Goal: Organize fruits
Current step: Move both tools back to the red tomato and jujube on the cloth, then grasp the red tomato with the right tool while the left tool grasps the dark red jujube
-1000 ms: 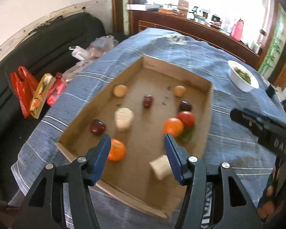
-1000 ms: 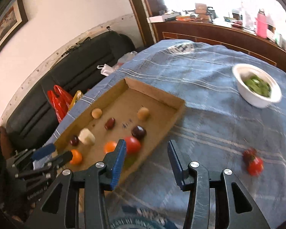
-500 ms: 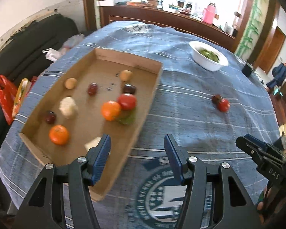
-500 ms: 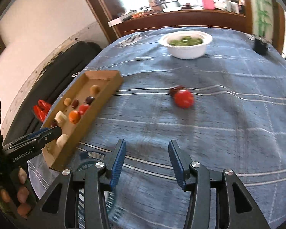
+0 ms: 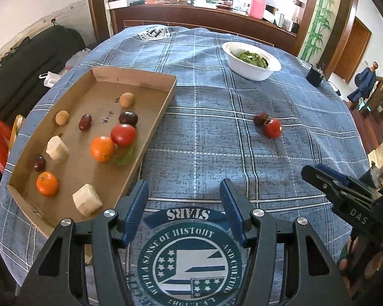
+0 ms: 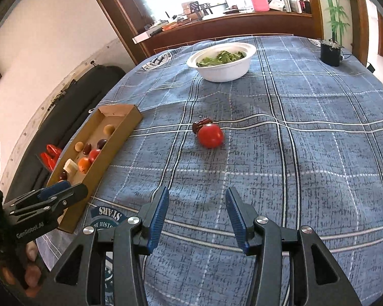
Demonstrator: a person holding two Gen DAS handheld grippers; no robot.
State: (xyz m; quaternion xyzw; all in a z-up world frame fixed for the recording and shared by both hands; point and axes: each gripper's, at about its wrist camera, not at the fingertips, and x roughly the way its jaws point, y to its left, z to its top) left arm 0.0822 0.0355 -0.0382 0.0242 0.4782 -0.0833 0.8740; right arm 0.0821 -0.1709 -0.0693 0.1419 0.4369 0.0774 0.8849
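loose tomato ahead of both sets of parted fingers

left wrist view: the left gripper (image 5: 183, 211) is seen with its blue fingers (image 5: 136, 210) spread apart and nothing held between them, above a round printed emblem (image 5: 189, 260) on the blue plaid cloth of the desk (image 5: 212, 153). the red tomato (image 5: 272, 128) lies on the cloth well ahead of the fingers and to the right of the gap, touching a small dark red fruit (image 5: 260, 118) on its far left side. the cardboard tray (image 5: 153, 127) is placed to the left, its near corner just beside the left finger. in the tray are seen a tomato (image 5: 123, 134), two oranges (image 5: 102, 149), dark plums, brown round fruits and two pale chunks (image 5: 87, 203). a white bowl (image 5: 250, 68) of greens is set far back. the right gripper (image 5: 326, 181) is seen at the right edge; whether its fingers are parted cannot be told from here.

right wrist view: the right gripper (image 6: 196, 220) is shown released, fingers (image 6: 236, 220) wide apart and empty, over bare cloth. the red tomato (image 6: 210, 135) lies ahead of the gap, roughly in line with it and well apart from the fingertips, with the small dark red fruit (image 6: 200, 125) touching it behind-left. the cardboard tray (image 6: 115, 148) is at the left, the white bowl (image 6: 224, 68) beyond the tomato. the left gripper (image 6: 61, 191) is held at the lower left, near the tray's near end.
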